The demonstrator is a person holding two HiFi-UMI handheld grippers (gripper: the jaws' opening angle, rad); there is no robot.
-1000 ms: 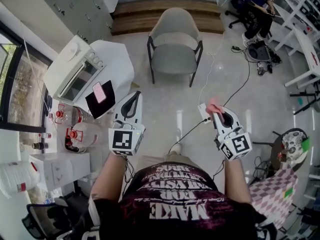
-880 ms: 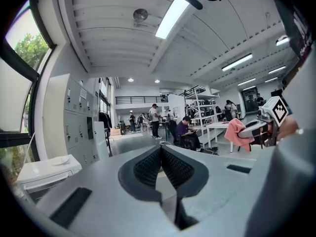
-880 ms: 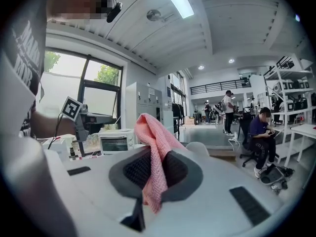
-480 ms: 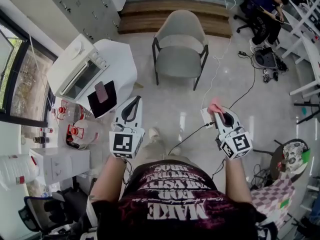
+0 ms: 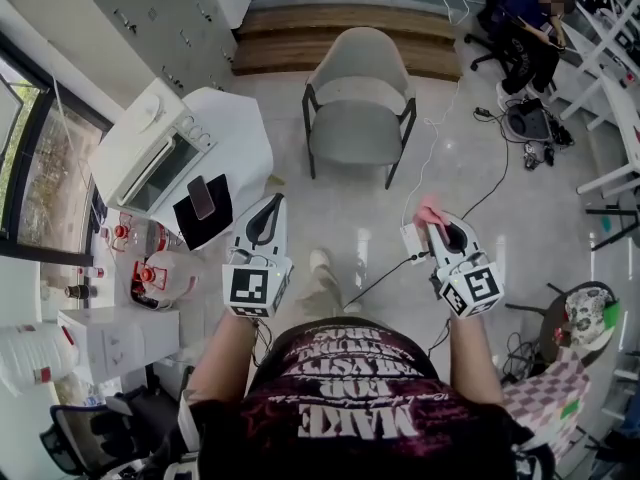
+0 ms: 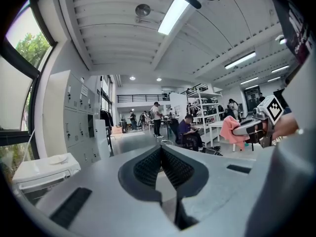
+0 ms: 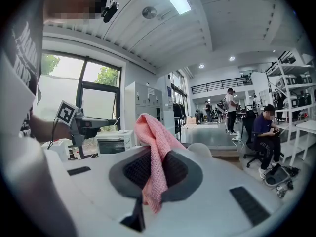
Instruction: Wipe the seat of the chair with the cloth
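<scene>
Between the jaws of my right gripper the pink cloth is pinched, one fold standing above the pads and a tail hanging below them. The chair stands on the floor straight ahead, well apart from both grippers. Its grey seat faces me with nothing on it, and the cloth is nowhere near it. My left gripper is held level with the right one and apart from it, its jaws pressed together on nothing. To the left of the chair is a white table bearing an oven and a phone on a black pad. A cable trails over the floor to the right of the chair. A seated person is at far right.
</scene>
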